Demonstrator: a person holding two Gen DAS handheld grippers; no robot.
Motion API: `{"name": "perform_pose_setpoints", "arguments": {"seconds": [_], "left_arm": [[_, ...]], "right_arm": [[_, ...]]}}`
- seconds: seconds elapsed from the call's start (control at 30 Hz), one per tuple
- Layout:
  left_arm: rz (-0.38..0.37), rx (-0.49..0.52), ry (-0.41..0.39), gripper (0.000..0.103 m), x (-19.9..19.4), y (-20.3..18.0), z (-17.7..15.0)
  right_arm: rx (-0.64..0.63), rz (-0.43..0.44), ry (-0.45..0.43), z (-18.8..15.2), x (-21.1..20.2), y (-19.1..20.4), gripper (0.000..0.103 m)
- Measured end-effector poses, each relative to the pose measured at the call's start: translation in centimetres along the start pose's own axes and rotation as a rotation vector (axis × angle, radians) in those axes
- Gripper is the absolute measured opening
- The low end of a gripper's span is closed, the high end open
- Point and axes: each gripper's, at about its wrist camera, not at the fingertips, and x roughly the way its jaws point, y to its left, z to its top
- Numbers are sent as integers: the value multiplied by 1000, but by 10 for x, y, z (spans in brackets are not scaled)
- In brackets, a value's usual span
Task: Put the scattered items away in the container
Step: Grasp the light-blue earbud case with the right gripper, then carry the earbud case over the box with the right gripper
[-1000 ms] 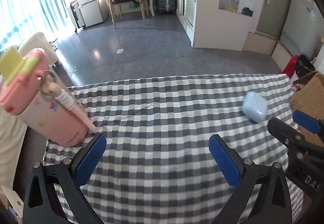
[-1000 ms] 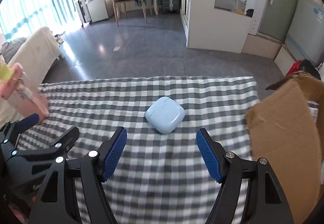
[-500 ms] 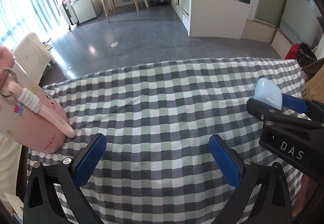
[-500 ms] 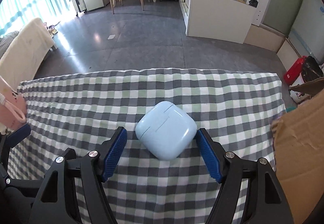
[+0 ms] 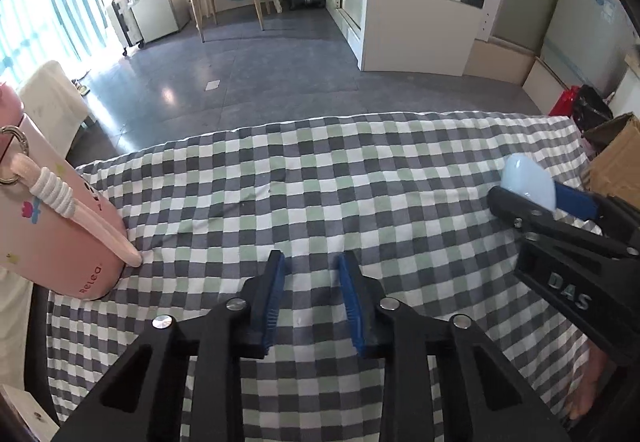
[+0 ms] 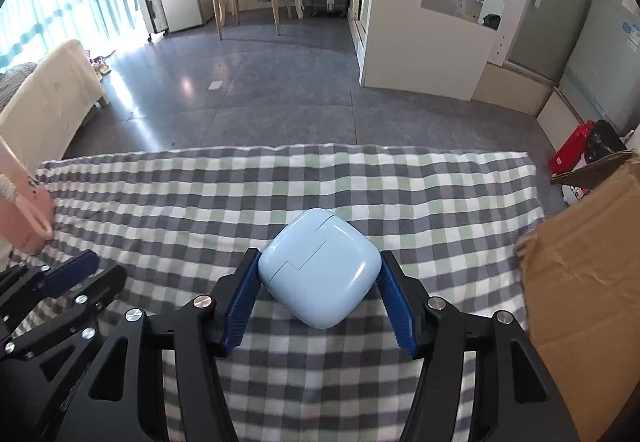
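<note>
— What changed in that last second?

— Your right gripper (image 6: pixel 319 284) closed in: its pads went from well apart to pressing both sides of the blue earbud case (image 6: pixel 319 267), above the checked cloth (image 6: pixel 200 202). I'd judge the pick made; the cardboard box (image 6: pixel 580 282) stood just to its right.

— And your left gripper (image 5: pixel 310 294)?

— You narrowed it from wide to a small gap, holding nothing, near the pink bottle (image 5: pixel 52 238).

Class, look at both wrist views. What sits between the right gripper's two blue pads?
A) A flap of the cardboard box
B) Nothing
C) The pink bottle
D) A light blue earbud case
D: in the right wrist view the right gripper has its pads pressed on either side of the light blue earbud case.
</note>
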Motion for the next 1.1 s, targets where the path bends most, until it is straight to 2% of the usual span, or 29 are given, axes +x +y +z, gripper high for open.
{"name": "perform_pose_setpoints", "arguments": {"seconds": [0.13, 0.33, 0.67, 0.8, 0.93, 1.1], "left_arm": [[18, 0, -27, 28, -13, 0, 1], [11, 28, -112, 28, -59, -15, 2], [-163, 174, -258, 28, -147, -104, -2], [-225, 233, -293, 28, -169, -145, -1], [-280, 283, -300, 28, -178, -188, -4], [-305, 336, -256, 28, -167, -229, -12]], "right_arm": [[10, 17, -32, -2, -24, -2, 58], [40, 30, -107, -11, -78, -19, 58], [107, -11, -251, -34, -186, -77, 58], [146, -71, -303, -50, -226, -112, 58], [226, -137, -302, -67, -242, -157, 58], [361, -194, -206, -93, -219, -221, 58]]}}
